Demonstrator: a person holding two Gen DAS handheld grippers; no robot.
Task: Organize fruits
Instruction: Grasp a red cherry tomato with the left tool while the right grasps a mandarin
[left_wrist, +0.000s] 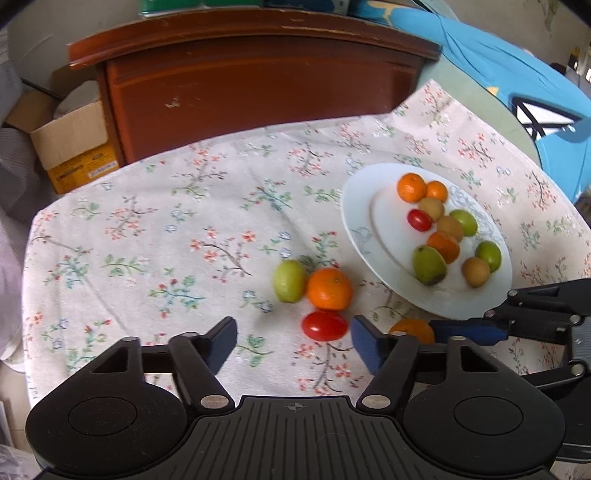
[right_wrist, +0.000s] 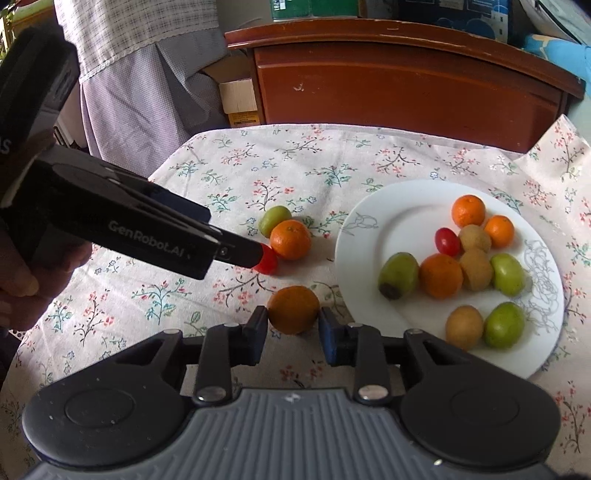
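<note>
On the flowered tablecloth (right_wrist: 332, 162), short of the white plate (right_wrist: 402, 210), the right gripper (right_wrist: 293, 326) is clamped on a small orange (right_wrist: 293, 309); the left gripper (left_wrist: 293, 341) stands half open around a cherry tomato (left_wrist: 324, 325), not yet pinching it; next, I judge, the orange must be lifted onto the plate without bumping the fruit there.
</note>
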